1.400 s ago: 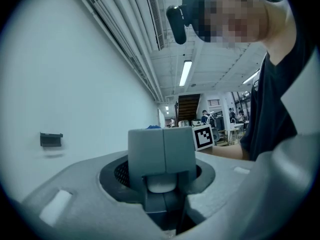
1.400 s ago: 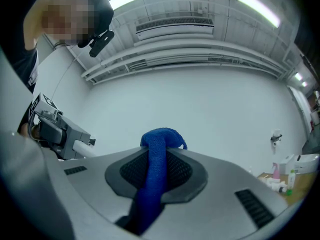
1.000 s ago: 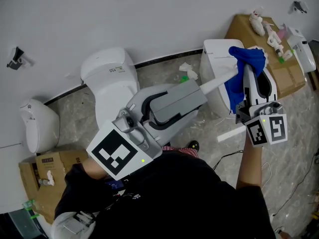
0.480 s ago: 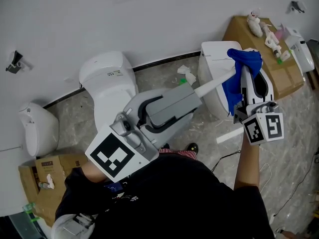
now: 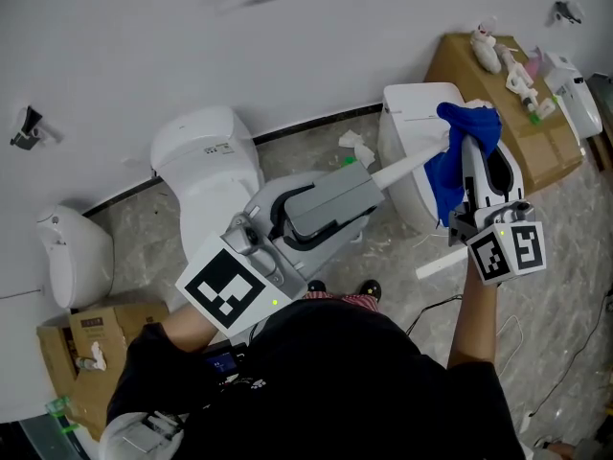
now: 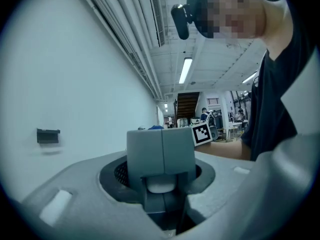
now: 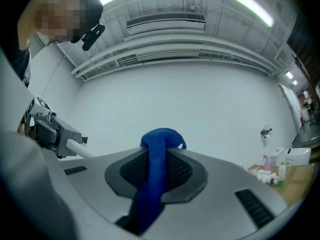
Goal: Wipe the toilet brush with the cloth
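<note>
The only print is the black-and-white square markers [image 5: 508, 250] on your cubes; the label on the white ceramic toilet [image 5: 206, 151] is too small to read. Your left gripper [image 5: 375, 178] clamps the white-handled toilet brush [image 5: 414, 163]. Your right gripper [image 5: 472, 147] pinches the blue cloth [image 5: 446, 175], which is bunched over the brush's far end.
</note>
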`<action>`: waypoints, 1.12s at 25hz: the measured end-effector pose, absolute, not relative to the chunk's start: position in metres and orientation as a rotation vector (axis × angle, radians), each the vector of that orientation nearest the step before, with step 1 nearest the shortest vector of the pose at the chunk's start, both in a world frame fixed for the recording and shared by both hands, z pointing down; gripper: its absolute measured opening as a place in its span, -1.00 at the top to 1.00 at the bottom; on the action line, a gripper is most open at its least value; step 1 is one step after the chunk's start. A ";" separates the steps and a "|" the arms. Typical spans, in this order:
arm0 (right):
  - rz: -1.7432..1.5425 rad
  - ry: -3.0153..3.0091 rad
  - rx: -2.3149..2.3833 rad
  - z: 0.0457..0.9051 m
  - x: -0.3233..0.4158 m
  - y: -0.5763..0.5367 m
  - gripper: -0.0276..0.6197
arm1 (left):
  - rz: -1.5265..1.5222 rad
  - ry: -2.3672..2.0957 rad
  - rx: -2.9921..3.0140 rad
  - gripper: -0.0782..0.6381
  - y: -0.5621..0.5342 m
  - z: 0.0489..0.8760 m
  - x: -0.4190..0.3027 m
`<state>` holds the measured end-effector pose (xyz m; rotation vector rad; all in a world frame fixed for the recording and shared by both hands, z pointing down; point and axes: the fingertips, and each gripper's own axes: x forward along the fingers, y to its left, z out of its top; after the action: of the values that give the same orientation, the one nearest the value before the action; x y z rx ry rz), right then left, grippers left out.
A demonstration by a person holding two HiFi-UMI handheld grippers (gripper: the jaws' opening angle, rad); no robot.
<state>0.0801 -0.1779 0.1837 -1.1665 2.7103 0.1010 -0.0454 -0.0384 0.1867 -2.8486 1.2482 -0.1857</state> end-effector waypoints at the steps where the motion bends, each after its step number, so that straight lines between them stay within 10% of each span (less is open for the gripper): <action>1: 0.092 2.704 -1.164 0.184 0.082 -0.180 0.70 | -0.196 1.245 -2.841 0.31 -0.042 0.188 -0.044; 28: 0.047 2.662 -1.166 0.183 0.091 -0.127 0.70 | -0.132 1.266 -2.847 0.31 -0.048 0.191 -0.043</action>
<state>0.0908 -0.1268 0.1831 -1.1659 2.6617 0.0471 -0.0426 -0.0481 0.1912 -2.8470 1.2657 -0.1316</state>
